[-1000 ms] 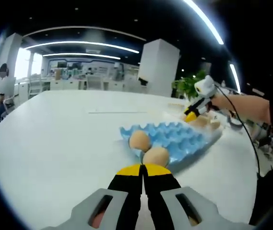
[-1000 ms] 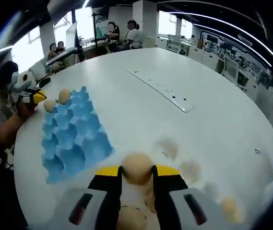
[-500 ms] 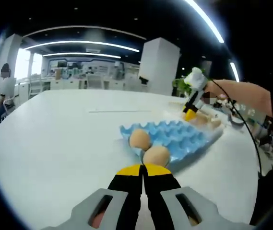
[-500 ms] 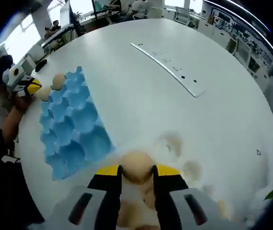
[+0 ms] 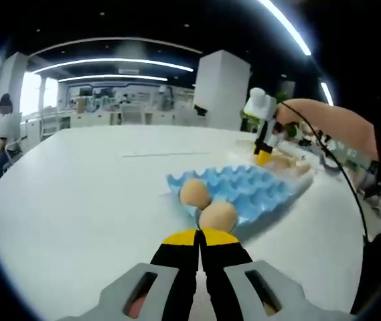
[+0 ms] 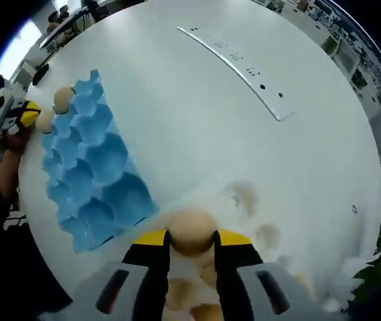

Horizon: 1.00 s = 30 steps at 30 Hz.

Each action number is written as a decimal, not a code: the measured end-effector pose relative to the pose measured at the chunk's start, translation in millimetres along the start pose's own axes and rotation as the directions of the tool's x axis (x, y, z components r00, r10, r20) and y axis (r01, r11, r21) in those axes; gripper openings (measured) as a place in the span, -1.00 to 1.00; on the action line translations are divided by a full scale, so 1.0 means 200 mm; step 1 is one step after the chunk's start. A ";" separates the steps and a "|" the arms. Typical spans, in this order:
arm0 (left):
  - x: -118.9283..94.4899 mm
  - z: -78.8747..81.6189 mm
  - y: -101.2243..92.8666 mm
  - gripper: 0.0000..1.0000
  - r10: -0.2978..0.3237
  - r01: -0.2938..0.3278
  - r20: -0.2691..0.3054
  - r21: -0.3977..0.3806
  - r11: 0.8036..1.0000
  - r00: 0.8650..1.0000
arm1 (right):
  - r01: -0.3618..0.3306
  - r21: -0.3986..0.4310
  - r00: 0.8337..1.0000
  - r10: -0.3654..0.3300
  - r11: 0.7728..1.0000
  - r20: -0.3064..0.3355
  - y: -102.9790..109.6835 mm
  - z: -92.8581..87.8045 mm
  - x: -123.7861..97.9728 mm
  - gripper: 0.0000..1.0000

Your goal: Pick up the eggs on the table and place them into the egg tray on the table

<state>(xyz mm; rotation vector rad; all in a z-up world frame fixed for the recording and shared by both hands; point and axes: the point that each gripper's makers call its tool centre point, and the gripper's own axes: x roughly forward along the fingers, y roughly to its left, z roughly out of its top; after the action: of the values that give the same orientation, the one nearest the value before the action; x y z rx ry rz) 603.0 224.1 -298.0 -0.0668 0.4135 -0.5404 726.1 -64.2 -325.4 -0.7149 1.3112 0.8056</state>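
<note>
On the white counter [image 6: 197, 100], the blue egg tray [image 6: 90, 167] lies at ten o'clock from your right claw [image 6: 191, 242], which pinches an egg [image 6: 191, 231]. Your left claw [image 5: 200, 239] is pressed together just below a trayed egg [image 5: 217, 217].

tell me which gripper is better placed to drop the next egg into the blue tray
Right, probably. The right gripper is shut on an egg, with the blue egg tray's open cups just ahead. The left gripper sits shut at the tray's filled corner, seemingly holding no egg.
</note>
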 end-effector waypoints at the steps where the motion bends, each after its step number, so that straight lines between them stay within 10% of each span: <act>1: 0.00 0.00 0.00 -0.99 0.000 0.000 -0.002 0.000 1.000 1.000 | 0.004 -0.006 1.000 -0.004 1.000 -0.004 0.00 0.00 0.00 -0.45; 5: 0.01 -0.01 0.00 -0.99 0.008 -0.008 -0.011 0.003 1.000 1.000 | 0.009 -0.009 1.000 -0.009 1.000 -0.010 -0.01 -0.01 0.00 -0.45; 12: 0.02 -0.01 0.04 -0.99 0.021 -0.021 -0.021 -0.006 1.000 1.000 | -0.045 -0.038 0.975 0.053 0.998 0.216 -0.01 0.00 -0.01 -0.47; 20: 0.02 -0.03 -0.03 -0.99 0.022 -0.022 -0.021 -0.007 1.000 1.000 | -0.026 -0.050 0.878 0.047 0.998 0.476 -0.01 0.00 -0.04 -0.48; 22: 0.02 -0.03 -0.01 -0.99 0.024 -0.024 -0.034 -0.010 1.000 0.999 | 0.023 -0.048 0.800 0.010 0.999 0.600 -0.01 0.01 -0.06 -0.48; 30: 0.02 -0.04 0.00 -0.99 0.027 -0.027 -0.040 -0.008 1.000 0.999 | 0.080 -0.010 0.718 -0.050 0.997 0.694 -0.07 0.06 -0.09 -0.49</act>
<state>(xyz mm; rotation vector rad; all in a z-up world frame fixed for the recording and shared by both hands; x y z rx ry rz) 602.7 222.4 -306.4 -0.0592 0.4548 -0.5142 742.1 -63.8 -306.9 -0.4088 0.5758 0.9243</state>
